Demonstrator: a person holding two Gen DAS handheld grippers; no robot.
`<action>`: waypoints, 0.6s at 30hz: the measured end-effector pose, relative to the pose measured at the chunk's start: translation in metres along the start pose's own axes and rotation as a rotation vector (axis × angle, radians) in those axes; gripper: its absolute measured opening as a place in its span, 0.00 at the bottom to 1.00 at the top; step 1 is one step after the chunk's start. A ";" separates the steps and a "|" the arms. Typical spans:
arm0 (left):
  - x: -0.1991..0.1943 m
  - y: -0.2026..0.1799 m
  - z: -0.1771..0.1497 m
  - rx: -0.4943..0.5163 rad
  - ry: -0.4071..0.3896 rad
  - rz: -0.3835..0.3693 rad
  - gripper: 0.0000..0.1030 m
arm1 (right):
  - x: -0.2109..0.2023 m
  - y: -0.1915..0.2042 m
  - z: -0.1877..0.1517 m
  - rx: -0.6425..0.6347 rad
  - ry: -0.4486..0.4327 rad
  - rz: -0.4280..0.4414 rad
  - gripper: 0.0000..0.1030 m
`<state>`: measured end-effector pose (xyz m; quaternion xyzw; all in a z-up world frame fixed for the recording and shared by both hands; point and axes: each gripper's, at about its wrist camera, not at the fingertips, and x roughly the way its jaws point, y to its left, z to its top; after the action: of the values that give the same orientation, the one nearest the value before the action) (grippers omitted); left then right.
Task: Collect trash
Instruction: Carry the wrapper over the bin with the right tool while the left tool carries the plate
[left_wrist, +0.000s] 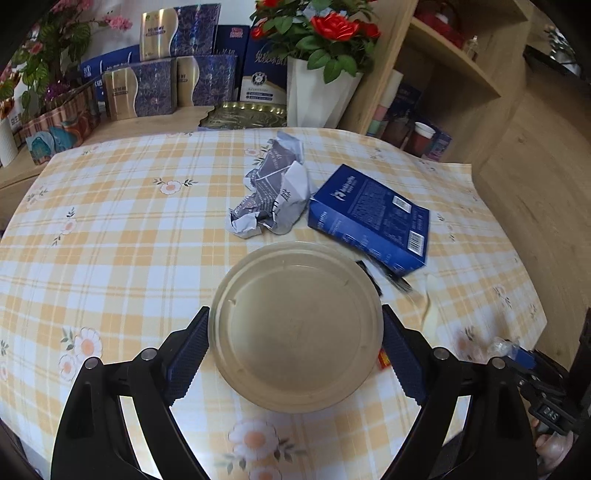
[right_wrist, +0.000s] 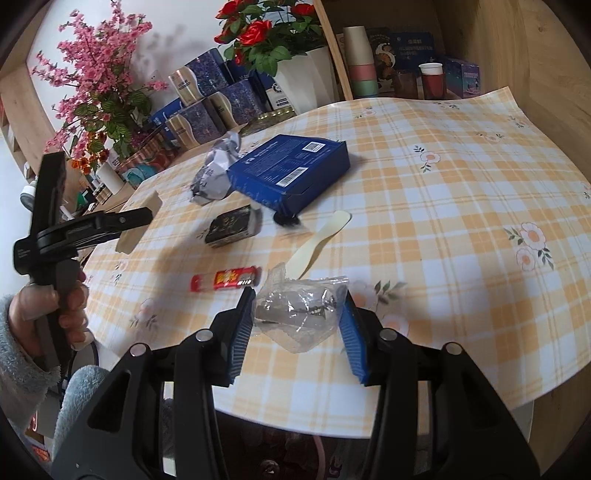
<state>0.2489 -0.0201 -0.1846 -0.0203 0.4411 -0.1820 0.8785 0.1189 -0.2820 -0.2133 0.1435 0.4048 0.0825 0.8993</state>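
Two views give us the count. From the left wrist, we see one left claw (left_wrist: 295, 354) clamped across one round beige bowl (left_wrist: 295, 325), a blue pad pressed to each side of its rim, the bowl lifted clear of the checked cloth of the bench (left_wrist: 110, 240). Beyond it lie one crumpled grey paper wad (left_wrist: 275, 192) and, touching its right edge, one flat blue box (left_wrist: 369, 216). One red wrapper (left_wrist: 383, 360) peeks out beside the right pad, and a bit of clear plastic shows at the far right, too blurred to count further.

From the right wrist, we see one right claw (right_wrist: 295, 325) gripping one crumpled clear plastic wrapper (right_wrist: 299, 314) between its two blue pads, near the bench's front edge. On the cloth we count five loose pieces: one red wrapper (right_wrist: 225, 278), one cream plastic spoon (right_wrist: 317, 240), one black packet (right_wrist: 232, 225), the blue box (right_wrist: 291, 170) and the paper wad (right_wrist: 214, 173). A small dark scrap sits just below the box; we cannot tell what it is. At the left, one hand (right_wrist: 48, 314) in a fuzzy blue sleeve holds the other tool's handle.
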 end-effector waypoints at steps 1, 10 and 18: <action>-0.007 -0.002 -0.004 0.013 -0.007 0.002 0.83 | -0.002 0.002 -0.003 -0.002 0.001 0.002 0.45; -0.068 -0.016 -0.055 0.048 -0.053 0.006 0.83 | -0.021 0.027 -0.034 -0.055 0.016 0.018 0.45; -0.107 -0.017 -0.093 -0.005 -0.073 0.004 0.83 | -0.027 0.045 -0.071 -0.071 0.057 0.050 0.45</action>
<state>0.1133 0.0118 -0.1559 -0.0281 0.4093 -0.1784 0.8944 0.0462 -0.2334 -0.2241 0.1191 0.4231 0.1235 0.8897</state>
